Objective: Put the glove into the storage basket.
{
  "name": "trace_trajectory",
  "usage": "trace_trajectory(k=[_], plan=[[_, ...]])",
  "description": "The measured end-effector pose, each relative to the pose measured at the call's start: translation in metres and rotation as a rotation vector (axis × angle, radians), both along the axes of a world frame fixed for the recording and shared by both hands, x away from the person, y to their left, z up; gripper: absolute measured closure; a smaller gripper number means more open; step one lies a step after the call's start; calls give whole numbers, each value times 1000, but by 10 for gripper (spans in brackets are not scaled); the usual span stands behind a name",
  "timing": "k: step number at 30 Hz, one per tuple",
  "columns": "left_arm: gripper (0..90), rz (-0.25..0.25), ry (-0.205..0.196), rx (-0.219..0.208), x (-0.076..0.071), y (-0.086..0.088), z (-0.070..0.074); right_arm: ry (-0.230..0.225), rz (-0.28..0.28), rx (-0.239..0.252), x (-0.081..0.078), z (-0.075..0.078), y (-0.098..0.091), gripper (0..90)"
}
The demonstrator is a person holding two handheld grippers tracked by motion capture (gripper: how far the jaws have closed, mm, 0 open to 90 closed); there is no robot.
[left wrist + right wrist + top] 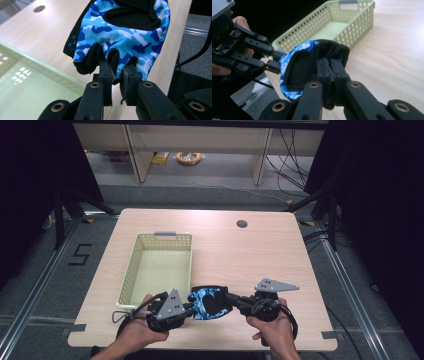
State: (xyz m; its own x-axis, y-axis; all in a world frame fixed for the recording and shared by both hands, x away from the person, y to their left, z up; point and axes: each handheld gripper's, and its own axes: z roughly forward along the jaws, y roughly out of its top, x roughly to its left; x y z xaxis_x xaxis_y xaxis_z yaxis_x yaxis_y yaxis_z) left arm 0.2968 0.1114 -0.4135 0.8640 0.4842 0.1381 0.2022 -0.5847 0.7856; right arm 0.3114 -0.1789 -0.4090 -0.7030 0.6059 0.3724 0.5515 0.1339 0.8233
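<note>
Both claws, left claw [186, 307] and right claw [231, 298], pinch the soft, light glove [209, 302] at opposite edges; its fabric hems likely give the surest hold.

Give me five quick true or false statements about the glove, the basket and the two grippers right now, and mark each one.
1. Both grippers hold the glove at once. True: the left gripper pinches its finger end and the right gripper its black cuff end.
2. The glove lies inside the basket. False: it is held in front of the basket, near the table's front edge.
3. The basket has nothing in it. True.
4. The glove is plain red. False: it is blue camouflage with black patches.
5. The left gripper's fingers are spread wide apart. False: they are closed on the glove's fabric.
</note>
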Motion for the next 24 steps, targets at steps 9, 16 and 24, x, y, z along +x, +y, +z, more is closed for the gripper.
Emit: trace_trajectory(k=[9,16,24], plan=[[795,57,-14,-8,18,29,24,-24,30,-19,26,33,35,875],[797,88,10,-10,31,54,25,-25,62,-45,44,38,58,875],[799,140,32,6,42,79,18,24,81,-36,61,30,87,875]])
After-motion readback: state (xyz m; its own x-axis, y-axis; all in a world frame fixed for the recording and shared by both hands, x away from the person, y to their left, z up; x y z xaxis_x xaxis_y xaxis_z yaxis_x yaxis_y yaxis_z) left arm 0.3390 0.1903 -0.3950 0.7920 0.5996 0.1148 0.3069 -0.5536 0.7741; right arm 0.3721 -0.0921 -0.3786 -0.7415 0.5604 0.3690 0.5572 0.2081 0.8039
